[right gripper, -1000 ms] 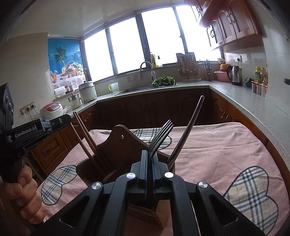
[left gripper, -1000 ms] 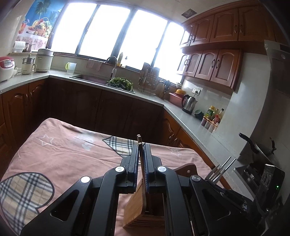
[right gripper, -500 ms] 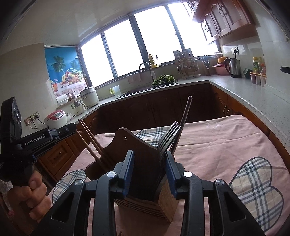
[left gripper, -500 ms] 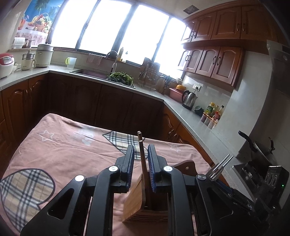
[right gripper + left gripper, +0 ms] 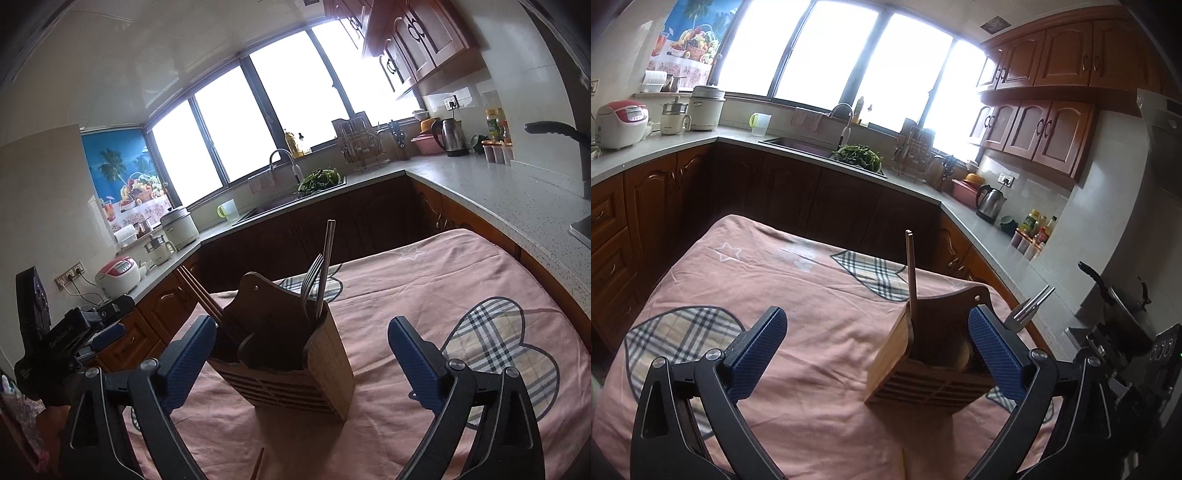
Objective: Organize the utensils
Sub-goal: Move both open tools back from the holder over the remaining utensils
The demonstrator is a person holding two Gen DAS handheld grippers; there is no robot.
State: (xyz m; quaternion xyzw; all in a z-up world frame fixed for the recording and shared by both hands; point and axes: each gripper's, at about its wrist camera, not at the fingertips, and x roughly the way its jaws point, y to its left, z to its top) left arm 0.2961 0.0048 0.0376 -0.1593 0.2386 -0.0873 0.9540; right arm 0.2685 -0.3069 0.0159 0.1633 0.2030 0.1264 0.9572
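Note:
A wooden utensil holder (image 5: 923,373) stands on the pink tablecloth (image 5: 798,295). A pair of chopsticks (image 5: 911,273) stands upright in its left compartment and a metal fork (image 5: 1030,306) sticks out on its right. My left gripper (image 5: 877,349) is opening wide, its blue pads pressing on nothing, with the holder just ahead near the right pad. In the right wrist view the holder (image 5: 295,354) carries the fork (image 5: 313,280), dark chopsticks (image 5: 328,258) and leaning wooden chopsticks (image 5: 199,291). My right gripper (image 5: 301,360) is also opening, its pads off the holder.
The left gripper's body (image 5: 70,332) and a hand show at the right wrist view's left edge. A thin wooden stick tip (image 5: 258,461) lies on the cloth below the holder. Dark cabinets and a grey countertop (image 5: 975,225) ring the table; a pan (image 5: 1115,295) sits at the right.
Both grippers were shut, the left on the chopsticks and the right on the fork. Both have let go, opened wide and drawn back from the holder, where those utensils now stand.

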